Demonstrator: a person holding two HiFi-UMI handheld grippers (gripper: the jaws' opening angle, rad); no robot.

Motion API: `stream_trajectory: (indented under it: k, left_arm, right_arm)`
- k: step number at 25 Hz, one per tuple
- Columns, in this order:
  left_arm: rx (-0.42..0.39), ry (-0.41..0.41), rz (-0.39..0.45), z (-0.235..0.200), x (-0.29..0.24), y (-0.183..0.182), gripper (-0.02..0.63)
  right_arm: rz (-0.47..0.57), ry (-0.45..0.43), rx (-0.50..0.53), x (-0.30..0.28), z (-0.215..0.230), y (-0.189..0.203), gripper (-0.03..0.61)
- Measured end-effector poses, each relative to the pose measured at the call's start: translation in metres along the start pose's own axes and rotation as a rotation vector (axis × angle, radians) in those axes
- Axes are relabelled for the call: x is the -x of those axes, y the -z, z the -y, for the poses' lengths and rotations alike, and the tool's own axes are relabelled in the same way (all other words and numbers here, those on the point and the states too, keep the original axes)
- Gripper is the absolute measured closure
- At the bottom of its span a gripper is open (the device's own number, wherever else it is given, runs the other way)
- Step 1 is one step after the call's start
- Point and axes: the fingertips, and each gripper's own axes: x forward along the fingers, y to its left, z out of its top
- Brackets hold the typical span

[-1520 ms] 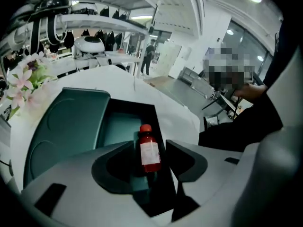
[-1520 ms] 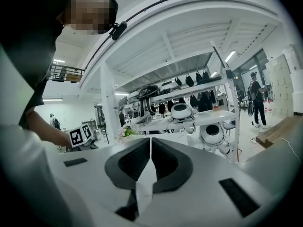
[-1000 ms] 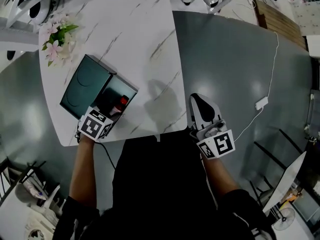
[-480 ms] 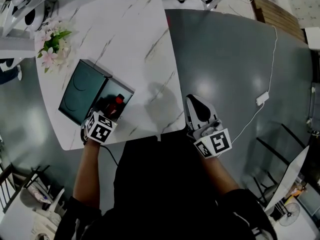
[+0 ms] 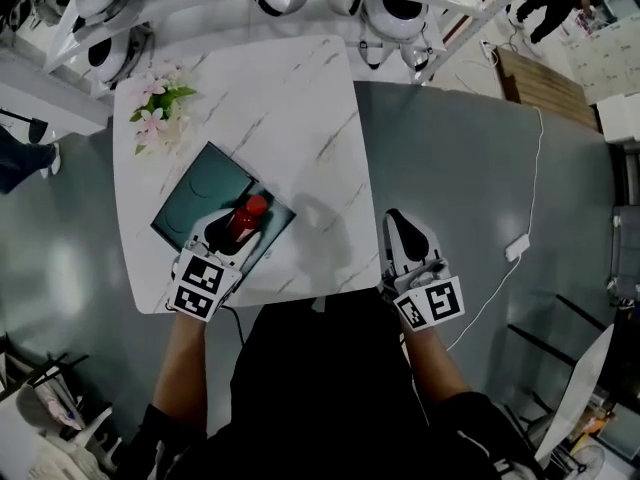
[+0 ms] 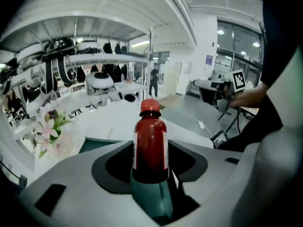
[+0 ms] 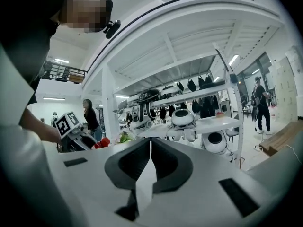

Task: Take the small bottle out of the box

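Observation:
A small dark-red bottle [image 5: 245, 220] with a red cap stands upright between the jaws of my left gripper [image 5: 233, 230], which is shut on it. In the left gripper view the bottle [image 6: 150, 145] rises from the jaws, held above the dark green box [image 5: 205, 193]. The box lies open on the white marble table [image 5: 290, 118], near its front left corner. My right gripper [image 5: 402, 230] hovers at the table's front right edge, jaws closed together with nothing between them; the right gripper view shows the right gripper [image 7: 148, 167] the same way.
A bunch of pink flowers [image 5: 158, 108] lies at the table's left, behind the box. White robot heads [image 5: 400, 8] sit on racks beyond the table. A white cable with an adapter [image 5: 517, 247] runs over the grey floor at the right.
My left gripper has lifted the bottle up out of the box, where it was lower inside a second ago. The head camera has shifted; the right gripper has barely moved.

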Motion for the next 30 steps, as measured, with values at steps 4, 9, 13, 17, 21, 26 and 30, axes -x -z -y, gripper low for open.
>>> stream_trajectory:
  k: [4,9,13,17,21,26,30]
  left_arm:
    - [0.058,-0.023,0.261,-0.005,0.038,-0.051,0.380]
    - [0.189,-0.075,0.609,-0.005,0.098,-0.098,0.382]
    - [0.169,-0.160,0.783,0.011,0.138,-0.118,0.382]
    - [0.143,-0.229,0.893,0.040,0.169,-0.118,0.382]
    - [0.129,-0.269,0.929,0.076,0.194,-0.109,0.382]
    - [0.129,-0.286,0.919,0.133,0.207,-0.079,0.380]
    - [0.147,-0.300,0.901,0.176,0.217,-0.046,0.380]
  right_arm:
    - [0.060,-0.024,0.047,-0.004,-0.018,-0.027,0.543]
    - [0.126,-0.082,0.092,-0.003,-0.045,-0.059,0.543]
    - [0.173,-0.129,0.112,0.007,-0.062,-0.078,0.543]
    - [0.215,-0.179,0.139,0.031,-0.077,-0.089,0.543]
    - [0.224,-0.214,0.156,0.068,-0.093,-0.089,0.543]
    - [0.223,-0.251,0.156,0.123,-0.112,-0.067,0.543]
    - [0.218,-0.274,0.130,0.163,-0.127,-0.043,0.543]
